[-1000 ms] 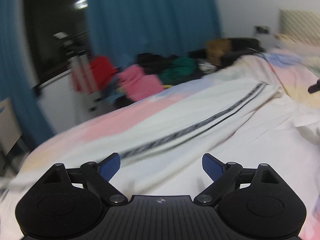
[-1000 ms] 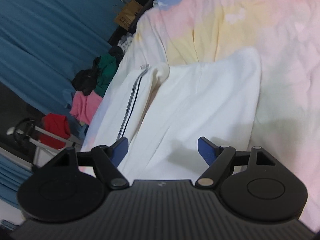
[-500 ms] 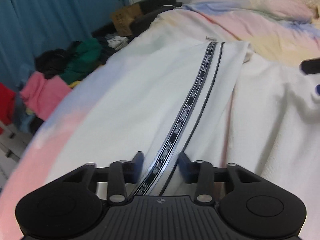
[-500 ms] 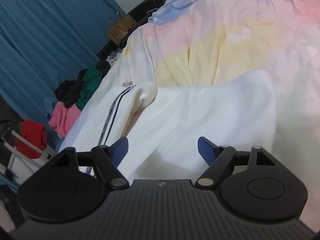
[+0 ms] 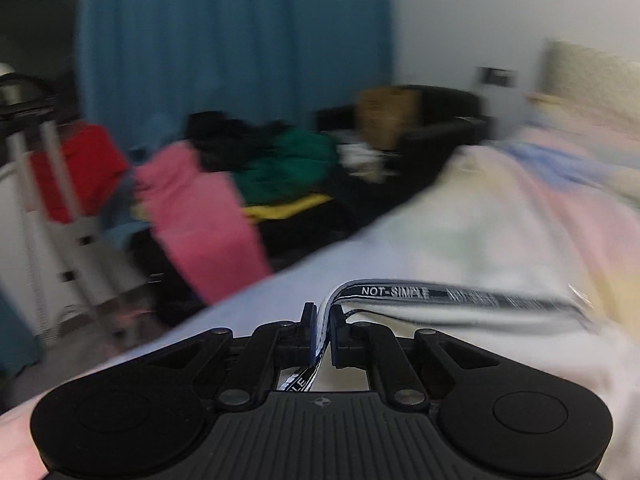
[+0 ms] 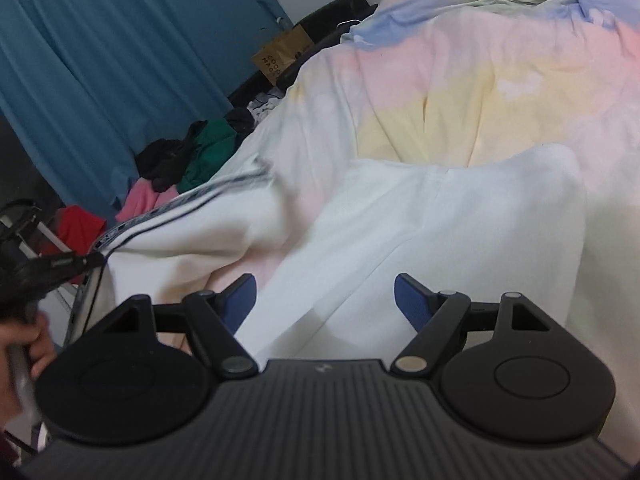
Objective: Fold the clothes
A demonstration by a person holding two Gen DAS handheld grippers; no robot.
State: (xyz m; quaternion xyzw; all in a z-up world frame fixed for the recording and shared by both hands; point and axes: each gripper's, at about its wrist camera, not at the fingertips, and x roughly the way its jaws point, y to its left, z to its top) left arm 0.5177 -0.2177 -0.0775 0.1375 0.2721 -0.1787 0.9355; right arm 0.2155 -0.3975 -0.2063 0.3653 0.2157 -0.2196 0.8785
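White trousers with a black "NOT-SIMPLE" side stripe lie on a pastel bedspread. My left gripper is shut on the striped edge of one trouser leg and holds it lifted off the bed; it shows at the left of the right wrist view. The lifted leg hangs from it in a fold. My right gripper is open and empty, low over the other trouser leg.
A pile of pink, green, black and red clothes lies beside the bed below blue curtains. A brown paper bag stands on a dark chair. A white rack stands at the left.
My left gripper has shut on the striped trouser edge and lifted it off the bed, swinging the view up. My right gripper has stayed open over the other leg.
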